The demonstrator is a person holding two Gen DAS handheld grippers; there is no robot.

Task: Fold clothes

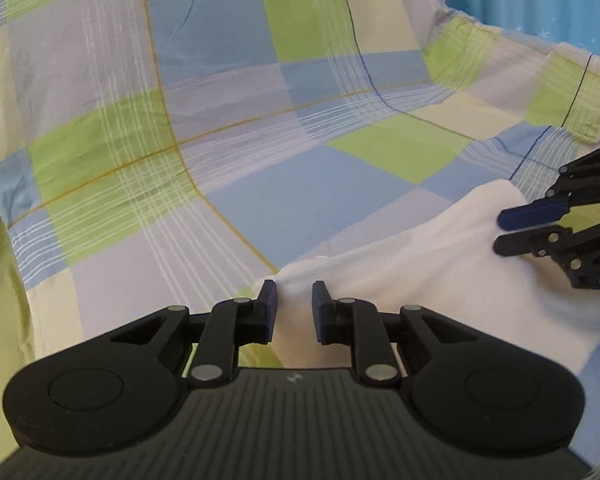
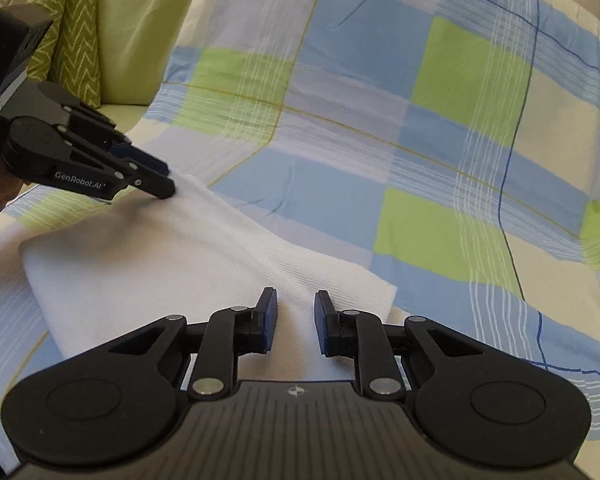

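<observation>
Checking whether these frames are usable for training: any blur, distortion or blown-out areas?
Left wrist view: fisheye bends the checked bedsheet; the white garment is nearly blown out, its folds faint. Right wrist view: same bending, dark corner vignetting, the sheet's stripes slightly soft, left gripper sharp enough.

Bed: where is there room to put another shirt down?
The checked sheet lies bare beyond the white cloth and to its right. It is crowded at the cloth itself, where the left gripper and right gripper work, and near the green pillows at the far left.
</observation>
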